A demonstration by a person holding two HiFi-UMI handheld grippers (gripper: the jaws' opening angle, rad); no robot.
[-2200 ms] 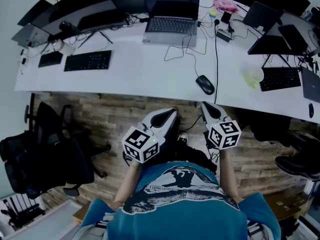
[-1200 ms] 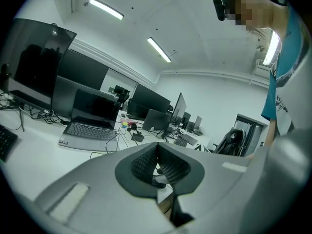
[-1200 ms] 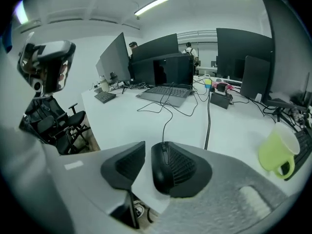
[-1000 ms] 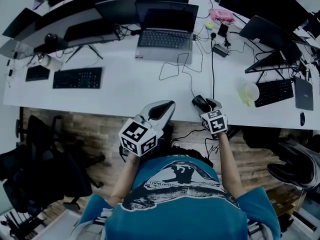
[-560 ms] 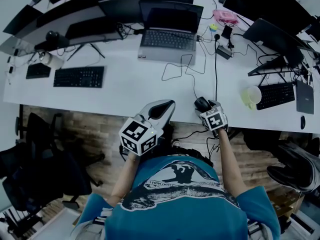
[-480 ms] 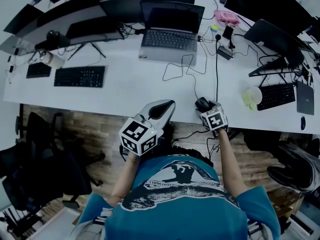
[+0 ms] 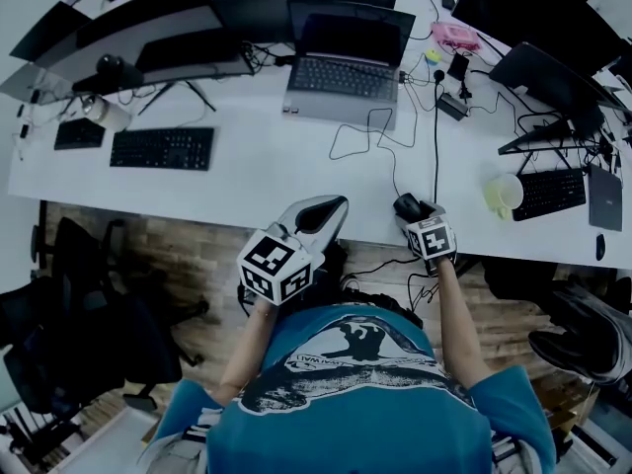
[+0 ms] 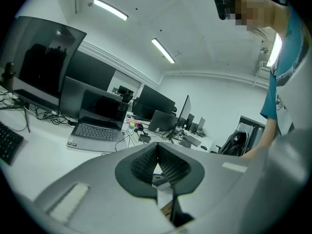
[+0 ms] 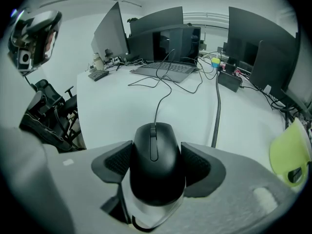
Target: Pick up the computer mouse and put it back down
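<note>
spotted the black wired computer mouse (image 9: 155,152) sitting flat on the white desk top (image 9: 117,106), close to the front edge, right of centre in the head view. found it dead centre in the lower half of the right gripper view, sat between the jaws of the right gripper (image 9: 156,164). saw those jaws spread wide, just having closed in a touch, dark ribbed pads (image 9: 119,162) snug against both flanks of the mouse. traced its thin black cord (image 9: 163,94) snaking up the frame toward the open grey laptop (image 9: 165,67) at the top middle. noticed a lime-green cup (image 9: 290,157) at the right edge of that view, near the mouse but apart from it. over on the left gripper (image 8: 157,147), saw the jaws pinched fully together with nothing between them, pointing out across the desk. in the head view, caught that gripper left of the mouse, at the desk's front edge, well apart from the black keyboard (image 7: 163,148) at upper left.
</note>
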